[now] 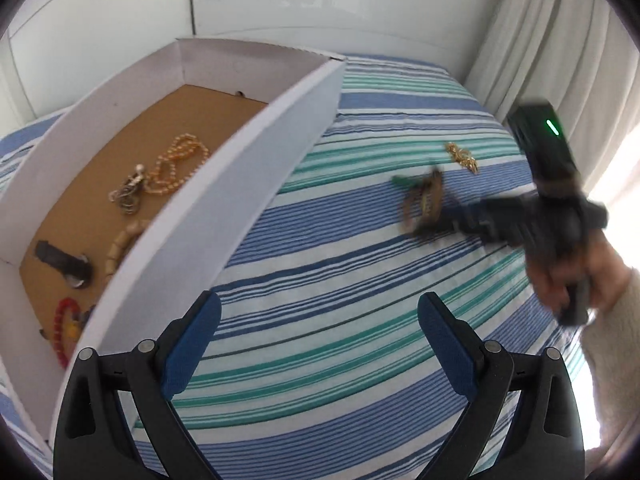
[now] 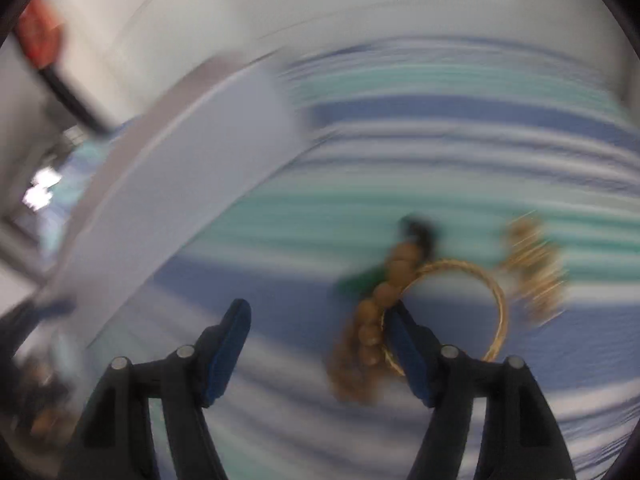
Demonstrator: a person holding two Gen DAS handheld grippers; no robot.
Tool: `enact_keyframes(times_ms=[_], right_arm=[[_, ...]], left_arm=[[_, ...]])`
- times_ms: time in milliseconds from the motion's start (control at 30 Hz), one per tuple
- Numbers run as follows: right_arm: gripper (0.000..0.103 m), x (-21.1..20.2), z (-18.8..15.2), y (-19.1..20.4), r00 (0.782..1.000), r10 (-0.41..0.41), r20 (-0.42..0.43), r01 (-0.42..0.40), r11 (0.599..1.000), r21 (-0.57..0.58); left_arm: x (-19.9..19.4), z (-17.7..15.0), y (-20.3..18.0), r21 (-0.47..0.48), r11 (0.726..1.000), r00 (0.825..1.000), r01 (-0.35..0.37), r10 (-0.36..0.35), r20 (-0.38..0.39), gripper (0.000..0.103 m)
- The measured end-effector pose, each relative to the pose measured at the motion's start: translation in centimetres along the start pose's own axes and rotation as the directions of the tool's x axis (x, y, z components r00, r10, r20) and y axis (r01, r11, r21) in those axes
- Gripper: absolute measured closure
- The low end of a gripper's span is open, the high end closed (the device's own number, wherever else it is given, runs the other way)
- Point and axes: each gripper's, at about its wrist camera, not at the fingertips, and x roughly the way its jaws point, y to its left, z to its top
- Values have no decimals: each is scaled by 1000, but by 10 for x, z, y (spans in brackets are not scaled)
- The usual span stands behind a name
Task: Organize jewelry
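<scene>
Left gripper (image 1: 320, 344): jaws spread, empty, beside box (image 1: 256, 160).
Right gripper (image 2: 320, 344): jaws wide, lined up for bangle (image 2: 460, 312) and beads (image 2: 372, 320) on bed (image 1: 360, 240).

**Box to the left, loose pieces to the right**

An open box (image 1: 256, 168) sits on the bed (image 1: 360, 280), toward its left side. Inside, on the box floor, lie a bead necklace (image 1: 180, 160), a chain tangle (image 1: 128, 196) touching it, and a clip (image 1: 64, 264) nearer the front. Right of the box, on the bedspread, a bangle with a bead string (image 2: 400, 320) rests, a small chain cluster (image 1: 462, 157) just behind it.
</scene>
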Motion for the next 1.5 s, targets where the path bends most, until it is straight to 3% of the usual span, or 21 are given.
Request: enact_keyframes(times_ms=[100,167,267,367,500,600,733,800,933,1000,1100,1133,1167,1200,1233,1400,1500], right_arm=[[32,-7,-52,73,997,53,-54,-60,989,-134],[32,-26,-78,99,998,52,-26,-56,984,-169],[32,-55,-104,112,996,-58,66,66,990,-128],[32,-73,-124,110,970,-204,129,206,978,-6],[32,-77,-134,105,927,-345,147,331,937,112],[32,-66,-136,99,892,-441,102,420,890,176],[32,-63,-137,84,867,-493,80,466,856,222],[32,-67,-132,84,855,-507,108,478,852,215],[33,-64,-115,82,838,-528,139,499,844,197],[33,-61,-111,80,846,-513,143,483,853,198],[34,-53,-112,79,861,-490,136,461,865,196],[34,-52,-113,78,864,-487,132,458,867,198],[34,-51,-115,77,866,-484,129,454,867,204],[34,-52,-116,76,867,-481,128,449,867,214],[34,-54,-118,75,868,-480,129,447,866,223],[34,-58,-121,74,867,-479,135,440,864,244],[34,-53,-120,78,875,-466,135,431,874,226]], left_arm=[[-13,-12,12,11,1000,1000,-13,12,12,4],[-19,-21,21,10,1000,1000,-21,21,13,4],[-18,-39,34,8,999,999,-39,39,-4,4],[-10,-53,37,-5,999,998,-36,36,-42,4],[-4,-64,28,17,1000,998,-11,12,-62,4],[5,-60,15,54,998,999,-16,18,-48,4],[24,-39,-4,98,995,1000,-25,26,-10,4],[35,-29,-15,134,991,1000,-19,20,-1,4],[52,-17,-33,202,979,999,36,-43,27,8],[61,-14,-41,238,969,997,70,-78,26,17],[78,-9,-48,270,954,991,132,-134,-12,39],[85,-8,-48,274,949,988,157,-153,-36,51],[90,-9,-49,276,945,985,175,-165,-58,73],[95,-9,-49,275,943,981,189,-171,-89,87],[99,-10,-47,265,945,981,190,-170,-97,93],[78,-20,-17,174,944,959,280,-268,-90,94],[55,-35,3,131,949,957,287,-279,-72,94]])
